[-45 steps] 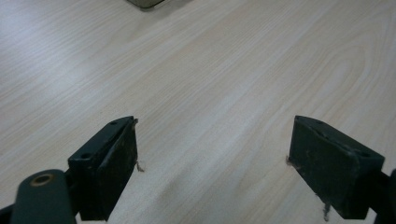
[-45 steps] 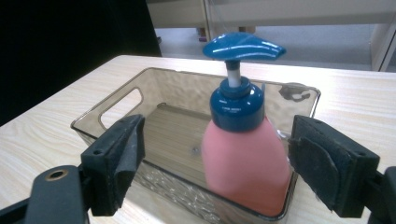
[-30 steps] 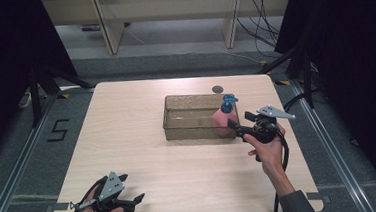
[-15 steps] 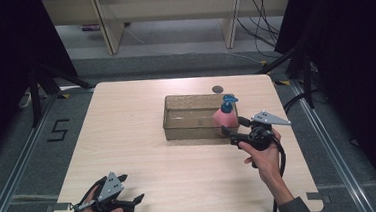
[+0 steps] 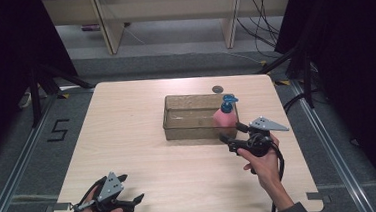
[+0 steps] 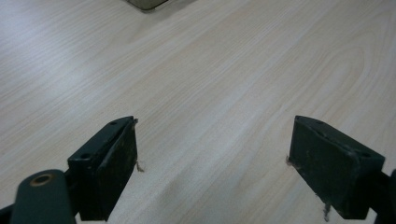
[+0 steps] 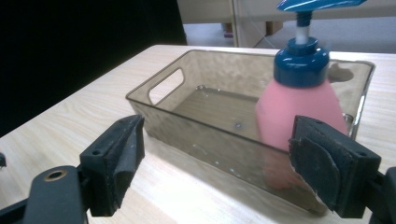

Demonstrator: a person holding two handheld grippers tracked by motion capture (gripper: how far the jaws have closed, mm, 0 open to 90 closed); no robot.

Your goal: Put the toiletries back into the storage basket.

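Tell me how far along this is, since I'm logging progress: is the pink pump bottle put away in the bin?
Done, it seems: the pink pump bottle stands upright inside the clear bin, at its right end. In hand: nothing. The right gripper is open just outside the bin's near wall, apart from the bottle; the left gripper is open over the table near its front edge. Left: nothing else to move is visible.

Pale wooden table on grey floor; shelving behind; dark surroundings.
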